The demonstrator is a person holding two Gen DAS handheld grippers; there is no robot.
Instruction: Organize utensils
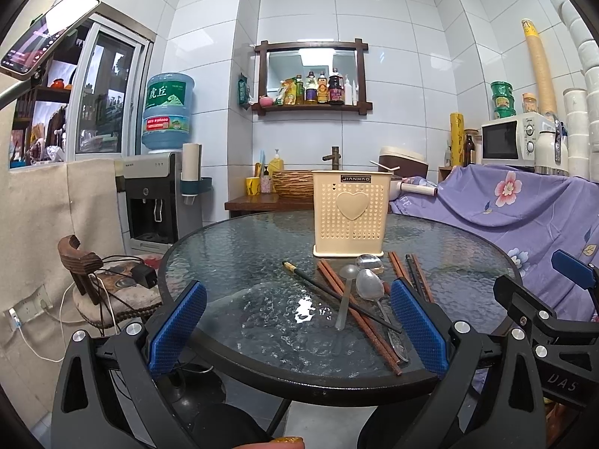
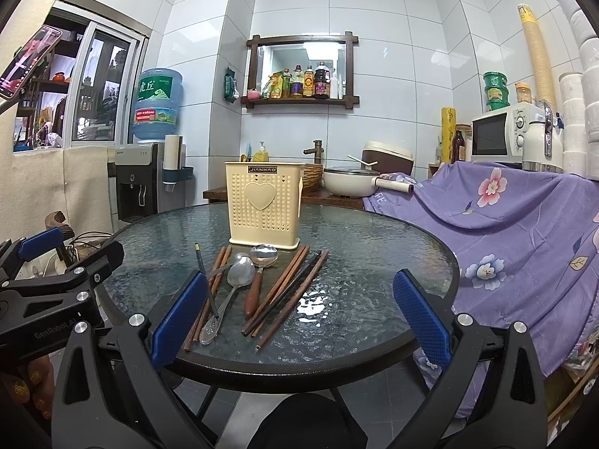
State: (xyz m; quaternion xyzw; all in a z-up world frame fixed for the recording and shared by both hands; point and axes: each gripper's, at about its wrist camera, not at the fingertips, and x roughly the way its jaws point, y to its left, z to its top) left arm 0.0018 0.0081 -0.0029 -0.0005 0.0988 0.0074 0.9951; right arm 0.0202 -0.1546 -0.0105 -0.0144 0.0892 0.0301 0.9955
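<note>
Both the left gripper [image 1: 297, 321] and the right gripper [image 2: 299, 310] hover wide open, holding nothing. On the round glass table [image 2: 393, 232], chopsticks [image 2: 288, 292] and metal spoons [image 2: 239, 275] lie jumbled just before the cream utensil holder [image 2: 264, 205].

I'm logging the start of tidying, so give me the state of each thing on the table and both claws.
Holder: upright, nothing sticking out.
Chopsticks: loose, lying flat.
Spoons: lying flat among chopsticks.
Left claw: open, holding nothing.
Right claw: open, holding nothing.
</note>
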